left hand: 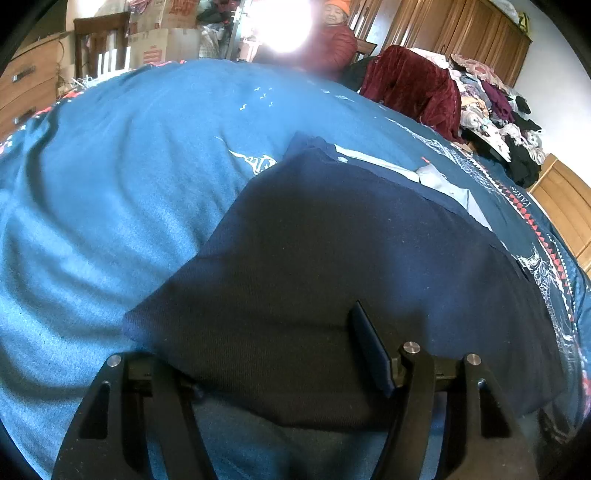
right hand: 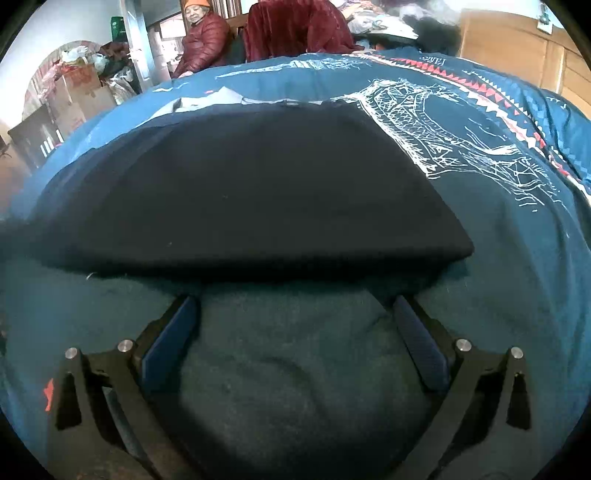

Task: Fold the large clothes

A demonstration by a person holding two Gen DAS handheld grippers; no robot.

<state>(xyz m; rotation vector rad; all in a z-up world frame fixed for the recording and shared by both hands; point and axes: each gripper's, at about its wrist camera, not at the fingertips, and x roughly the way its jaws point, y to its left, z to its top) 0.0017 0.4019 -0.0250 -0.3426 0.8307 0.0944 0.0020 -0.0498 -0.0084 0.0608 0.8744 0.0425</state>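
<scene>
The right gripper (right hand: 295, 332) hangs spread just short of the dark garment (right hand: 240, 184)'s near hem; the left gripper (left hand: 258, 369) seems spread with one finger under the hem, though that finger is hidden; pinch both near corners evenly, then carry them to the collar.

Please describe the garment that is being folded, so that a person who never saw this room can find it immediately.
Find the bed's blue cover with white line drawings. On it, just ahead of the right hand-held gripper, lies the dark navy garment, flat and folded. Unlike the dark red velvet garment heaped at the far edge, it is plain and smooth.
</scene>
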